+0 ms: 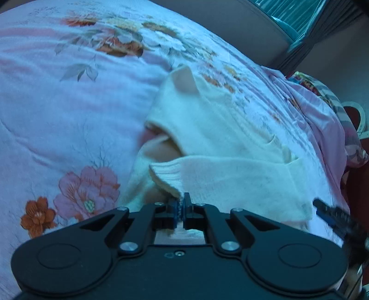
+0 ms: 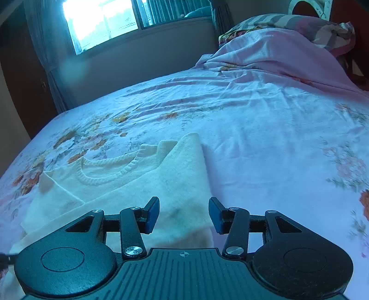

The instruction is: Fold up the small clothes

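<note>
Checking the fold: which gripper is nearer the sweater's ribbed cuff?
Left. The left gripper is shut right at the cuff; the right gripper hangs open over the sweater body.

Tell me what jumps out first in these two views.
A cream sweater lies partly folded on a floral sheet that covers the whole bed. The left gripper is shut on the sweater's near edge, while the right gripper hangs open above its near right corner, with nothing between its fingers. Beyond the bed, a bright window glares at the upper left of the right wrist view.
</note>
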Motion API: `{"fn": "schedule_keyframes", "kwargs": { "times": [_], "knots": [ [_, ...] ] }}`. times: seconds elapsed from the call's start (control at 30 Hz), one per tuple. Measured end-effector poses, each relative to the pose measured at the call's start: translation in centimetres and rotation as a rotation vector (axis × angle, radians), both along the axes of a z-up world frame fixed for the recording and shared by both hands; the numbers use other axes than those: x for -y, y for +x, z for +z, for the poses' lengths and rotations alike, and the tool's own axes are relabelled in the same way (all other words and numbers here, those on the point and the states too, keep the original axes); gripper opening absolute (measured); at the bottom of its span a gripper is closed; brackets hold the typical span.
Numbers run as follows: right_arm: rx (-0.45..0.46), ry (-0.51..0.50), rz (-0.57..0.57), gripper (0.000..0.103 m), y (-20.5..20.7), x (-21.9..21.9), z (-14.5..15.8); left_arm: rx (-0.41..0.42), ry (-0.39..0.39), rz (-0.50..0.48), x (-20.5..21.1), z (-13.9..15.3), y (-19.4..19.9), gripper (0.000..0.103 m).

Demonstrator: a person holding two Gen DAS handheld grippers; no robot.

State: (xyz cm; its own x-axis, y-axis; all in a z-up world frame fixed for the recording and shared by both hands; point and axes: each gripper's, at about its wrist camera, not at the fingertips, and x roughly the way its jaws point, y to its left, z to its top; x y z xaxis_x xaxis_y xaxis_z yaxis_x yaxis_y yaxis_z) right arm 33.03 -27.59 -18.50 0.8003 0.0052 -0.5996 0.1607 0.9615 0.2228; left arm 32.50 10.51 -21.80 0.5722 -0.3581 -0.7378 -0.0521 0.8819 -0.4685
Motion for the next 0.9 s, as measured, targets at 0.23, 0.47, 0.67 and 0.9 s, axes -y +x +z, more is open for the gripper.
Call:
{"fn": "schedule_keyframes", "kwargs": {
  "times": [0.23,0.47,0.67,0.9],
  "knots": [
    [-0.088,-0.164,0.002,0.047,6.5,-1.2,-1.5,0.006,0.033,-0.014,0.1,0.0,0.3,0.003],
    [-0.077,-0.180,0.036,0.047,6.3,-1.1,-1.7,0.016,0.004,-0.016,0.0,0.2,-1.1,0.003],
    [-0.161,-0.213,0.100,0.047,7.9,-3.0,-3.1,-0.024,-0.062,0.031,-1.2,-0.2,-0.4,0.003],
    [-0.144,-0.191,0.115,0.047,7.7,-3.2,-2.9,0.004,0.033,0.041,-1.5,0.9,0.0,0.006]
  ]
}}
